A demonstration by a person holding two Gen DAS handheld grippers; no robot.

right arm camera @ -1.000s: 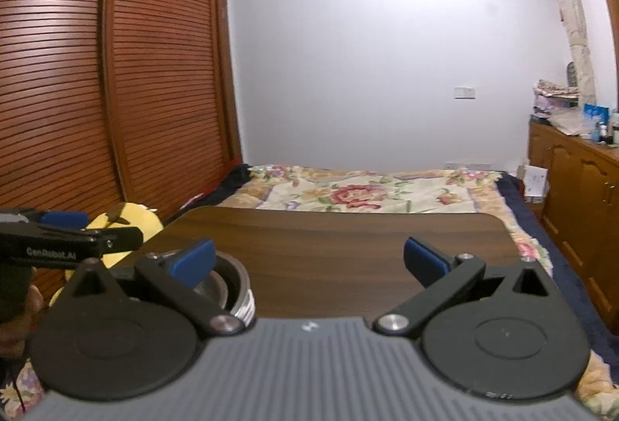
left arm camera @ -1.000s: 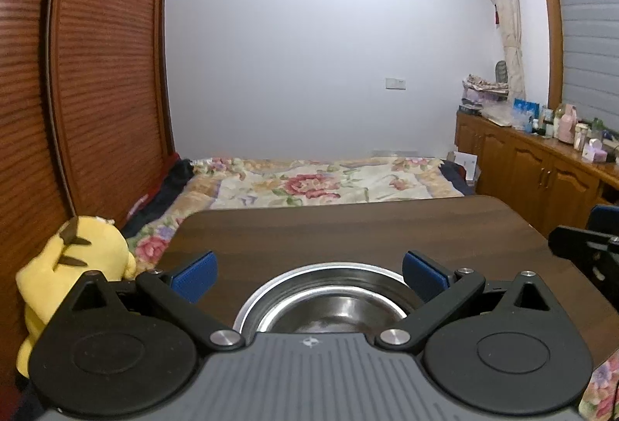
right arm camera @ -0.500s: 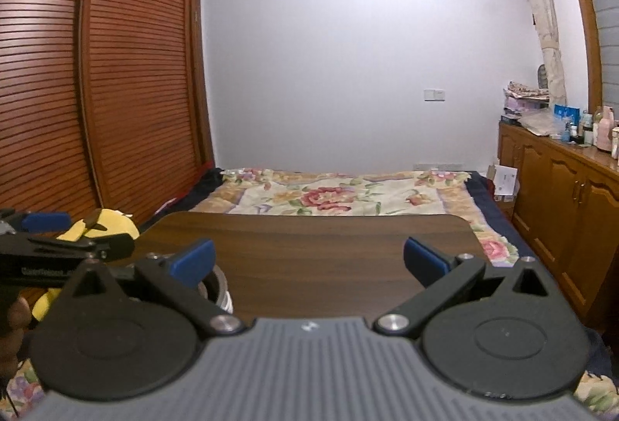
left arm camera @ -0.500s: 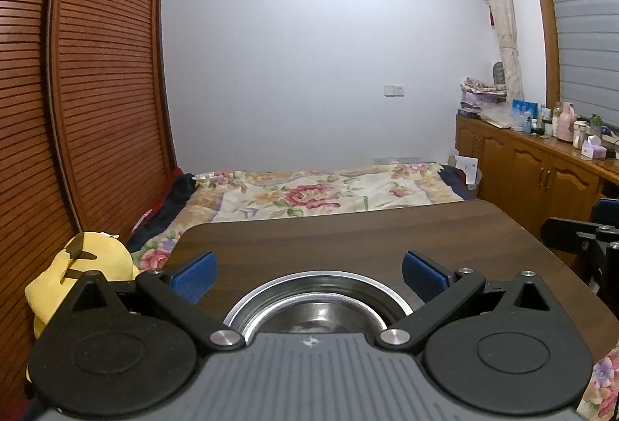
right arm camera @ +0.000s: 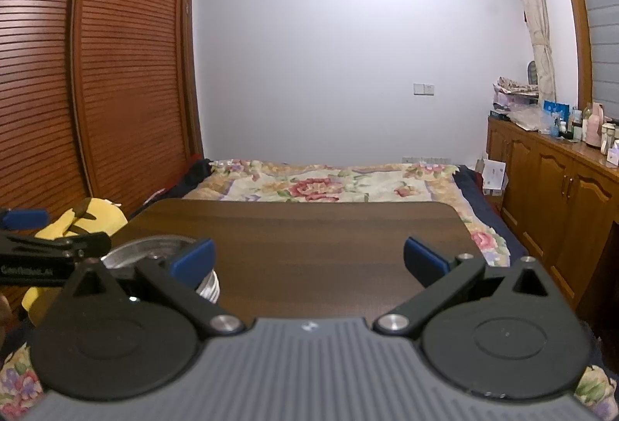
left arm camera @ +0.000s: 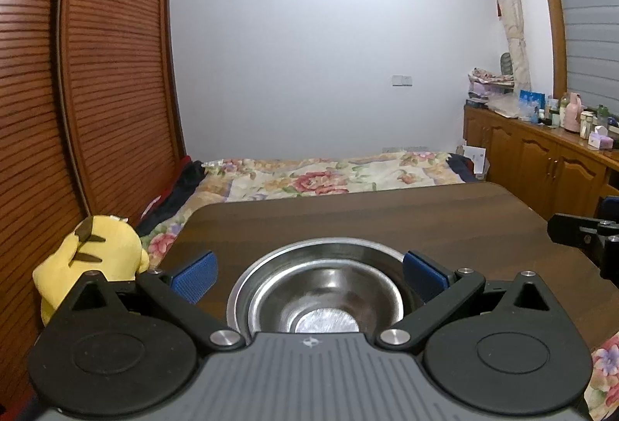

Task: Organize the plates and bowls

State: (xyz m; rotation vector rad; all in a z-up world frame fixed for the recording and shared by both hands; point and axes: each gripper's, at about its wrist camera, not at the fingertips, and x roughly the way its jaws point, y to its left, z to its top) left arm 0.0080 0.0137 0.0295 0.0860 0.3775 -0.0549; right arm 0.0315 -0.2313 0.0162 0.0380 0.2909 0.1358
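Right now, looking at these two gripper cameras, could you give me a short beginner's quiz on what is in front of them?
1. True or false: the steel bowl sits on the dark wooden table.
2. The left gripper is: A) shut on the bowl, B) open with the bowl between its blue pads, C) out of sight.
3. Fill in: in the right wrist view, the right gripper is open over bare table, and the bowl lies to its ____.

Key: 1 true. 2 B. 3 left, near the yellow plush toy.
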